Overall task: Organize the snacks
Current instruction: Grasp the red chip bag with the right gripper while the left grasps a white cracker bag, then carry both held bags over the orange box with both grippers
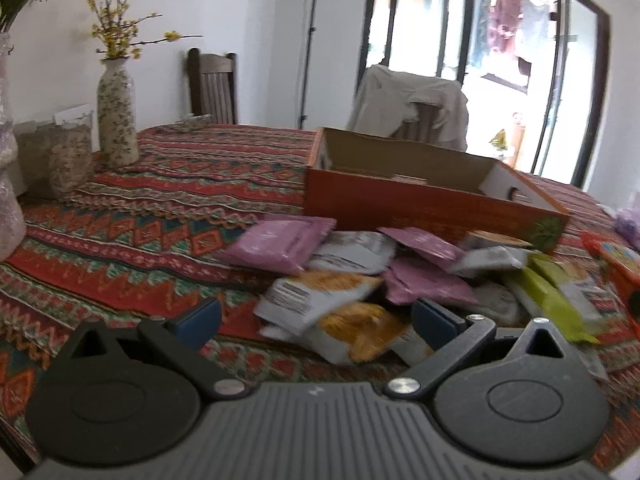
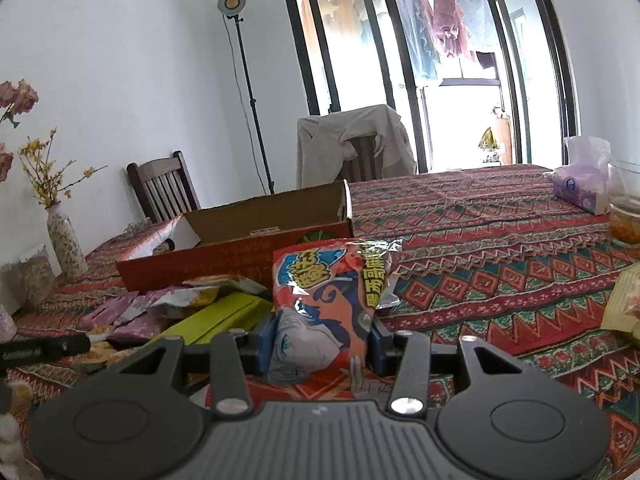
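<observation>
A pile of snack packets lies on the patterned tablecloth in front of an open orange cardboard box. My left gripper is open just above the near edge of the pile, over a white and orange packet. My right gripper is shut on a red and blue snack bag, held upright, near the box. Purple packets and a green bar packet lie in the pile. The pile also shows in the right wrist view.
A flowered vase and a jar stand at the table's left. A tissue pack and a glass jar stand at the right. Chairs stand behind the table.
</observation>
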